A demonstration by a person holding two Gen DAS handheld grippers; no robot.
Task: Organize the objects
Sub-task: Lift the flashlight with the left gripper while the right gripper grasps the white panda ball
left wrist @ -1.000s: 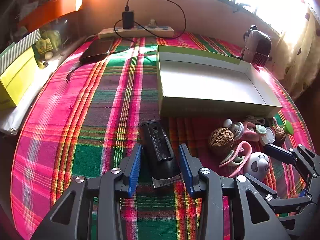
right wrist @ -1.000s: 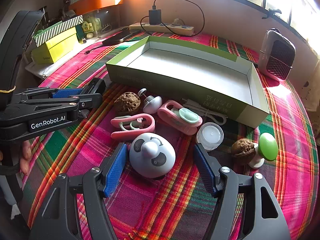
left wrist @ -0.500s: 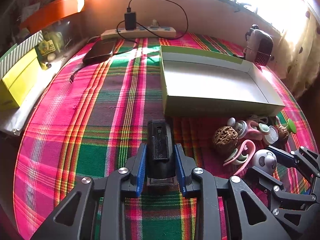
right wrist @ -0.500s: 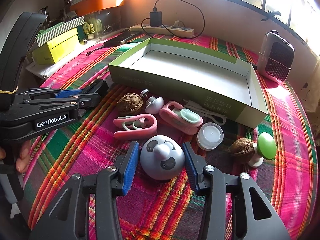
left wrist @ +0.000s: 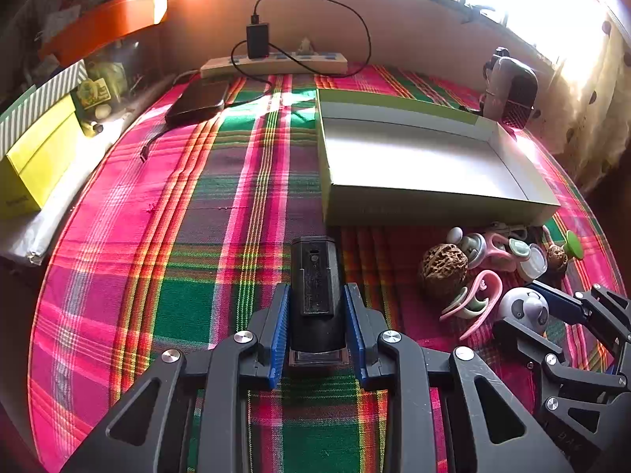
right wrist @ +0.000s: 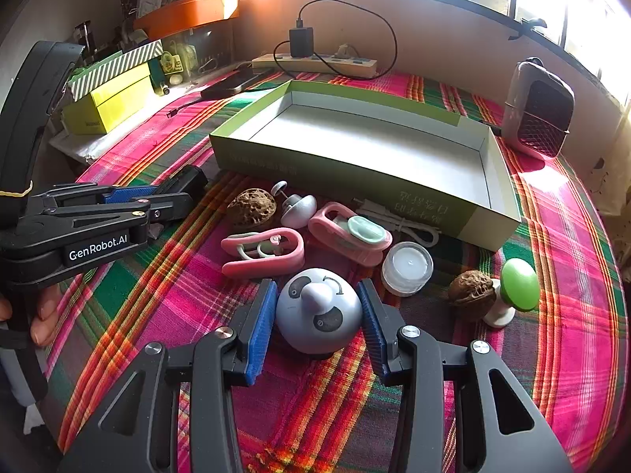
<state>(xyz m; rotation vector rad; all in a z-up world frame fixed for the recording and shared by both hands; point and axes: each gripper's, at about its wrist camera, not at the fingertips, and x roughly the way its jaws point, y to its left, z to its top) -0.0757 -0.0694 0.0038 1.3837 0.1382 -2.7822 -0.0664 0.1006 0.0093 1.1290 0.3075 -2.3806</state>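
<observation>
Both picks are in hand. The left tongs (left wrist: 316, 325) pinch the black device (left wrist: 316, 291), their blue pads pressed on its two sides, and it lies on the plaid counter (left wrist: 177, 236). The right tongs (right wrist: 318, 321) close around the panda toy (right wrist: 318, 311), the pads touching its sides. The empty green box (right wrist: 339, 173) stands ahead of both tongs. Next, I think, each must lift over the near wall and release inside.
</observation>
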